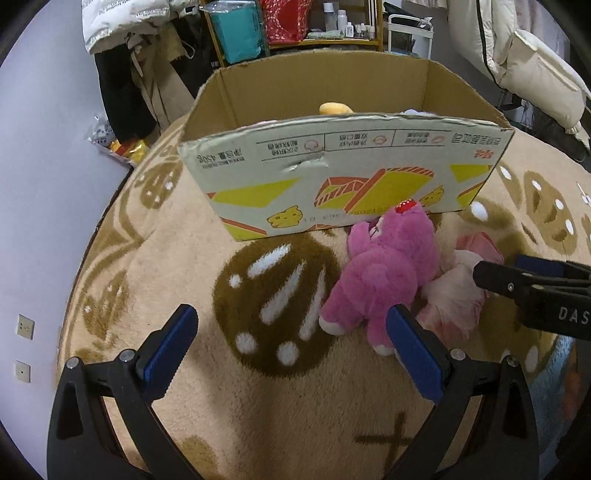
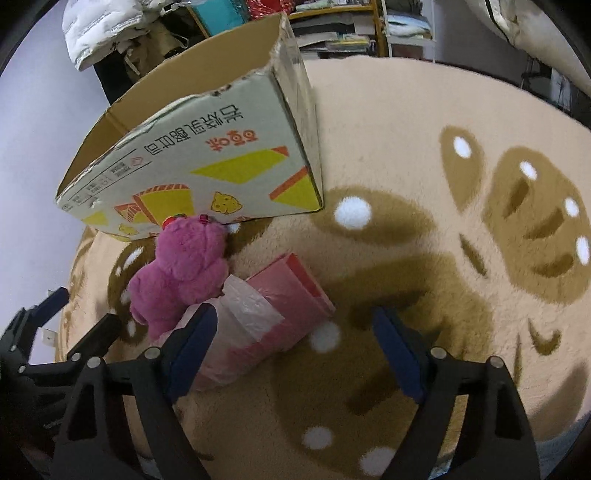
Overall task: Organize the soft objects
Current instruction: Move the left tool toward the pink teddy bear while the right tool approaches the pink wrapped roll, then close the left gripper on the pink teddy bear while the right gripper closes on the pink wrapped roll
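Note:
A magenta plush bear [image 1: 384,269] lies on the beige blanket against the front of an open cardboard box [image 1: 343,177]; the right wrist view shows the bear [image 2: 181,273] and the box [image 2: 207,162] too. A pink roll of plastic bags [image 2: 273,306] lies beside the bear; in the left wrist view the roll [image 1: 458,295] is partly hidden. My left gripper [image 1: 291,350] is open, its right pad beside the bear's feet. My right gripper [image 2: 295,347] is open, its left finger over the roll's near end, pads not pressing. A yellow soft thing [image 1: 334,108] peeks out inside the box.
The blanket [image 2: 406,122] with brown patterns spreads wide to the right of the box. Behind the box are shelves [image 1: 295,26], hanging coats [image 1: 125,44] and a white padded jacket [image 1: 532,66]. A wall [image 1: 48,184] runs along the left.

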{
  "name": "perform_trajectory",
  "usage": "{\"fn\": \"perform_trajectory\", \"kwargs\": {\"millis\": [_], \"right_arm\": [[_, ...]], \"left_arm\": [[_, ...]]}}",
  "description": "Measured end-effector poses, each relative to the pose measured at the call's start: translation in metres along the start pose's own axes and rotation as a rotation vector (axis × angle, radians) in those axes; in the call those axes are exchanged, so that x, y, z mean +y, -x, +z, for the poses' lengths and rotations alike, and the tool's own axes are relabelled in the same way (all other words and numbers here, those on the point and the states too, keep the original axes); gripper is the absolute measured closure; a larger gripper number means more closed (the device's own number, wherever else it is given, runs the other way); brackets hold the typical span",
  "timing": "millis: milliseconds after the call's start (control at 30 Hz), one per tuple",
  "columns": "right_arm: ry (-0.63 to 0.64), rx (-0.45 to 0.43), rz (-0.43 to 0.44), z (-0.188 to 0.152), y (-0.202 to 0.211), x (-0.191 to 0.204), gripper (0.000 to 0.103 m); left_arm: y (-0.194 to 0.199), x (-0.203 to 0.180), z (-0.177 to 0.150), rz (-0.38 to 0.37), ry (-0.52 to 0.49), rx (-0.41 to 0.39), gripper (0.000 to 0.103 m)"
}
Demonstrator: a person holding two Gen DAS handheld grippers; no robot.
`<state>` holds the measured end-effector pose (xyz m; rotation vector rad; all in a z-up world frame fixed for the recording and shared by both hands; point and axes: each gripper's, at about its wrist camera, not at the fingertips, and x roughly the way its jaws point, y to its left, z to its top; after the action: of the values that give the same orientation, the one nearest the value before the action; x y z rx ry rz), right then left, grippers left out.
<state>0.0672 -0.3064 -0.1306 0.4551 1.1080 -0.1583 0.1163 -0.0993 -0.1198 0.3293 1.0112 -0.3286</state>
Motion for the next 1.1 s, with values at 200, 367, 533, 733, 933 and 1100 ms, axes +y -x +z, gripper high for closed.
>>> {"fn": "perform_trajectory", "kwargs": {"millis": [200,367,533,733,933,1100], "right_arm": [[-0.010,0.012,0.045,0.003,-0.006,0.000,0.013],[-0.004,0.030,0.039,0.003,-0.018,0.008,0.023],[-0.018,0.026,0.054,0.009,-0.021,0.005,0.023],[0.002,0.018,0.034,0.016,-0.025,0.007,0.028],[0.000,0.016,0.040,0.020,-0.022,0.003,0.030],[0.003,0.015,0.043,0.020,-0.021,0.000,0.030]], "left_arm": [[-0.012,-0.004,0.001,-0.003,-0.005,0.019,0.002],[-0.020,-0.004,0.004,-0.007,0.018,0.028,0.002],[-0.024,-0.005,0.007,-0.037,0.039,0.020,0.002],[-0.027,-0.008,0.008,-0.058,0.046,0.012,0.002],[-0.030,-0.013,0.011,-0.085,0.049,0.017,0.002],[-0.041,-0.019,0.015,-0.088,0.041,0.035,0.002]]}}
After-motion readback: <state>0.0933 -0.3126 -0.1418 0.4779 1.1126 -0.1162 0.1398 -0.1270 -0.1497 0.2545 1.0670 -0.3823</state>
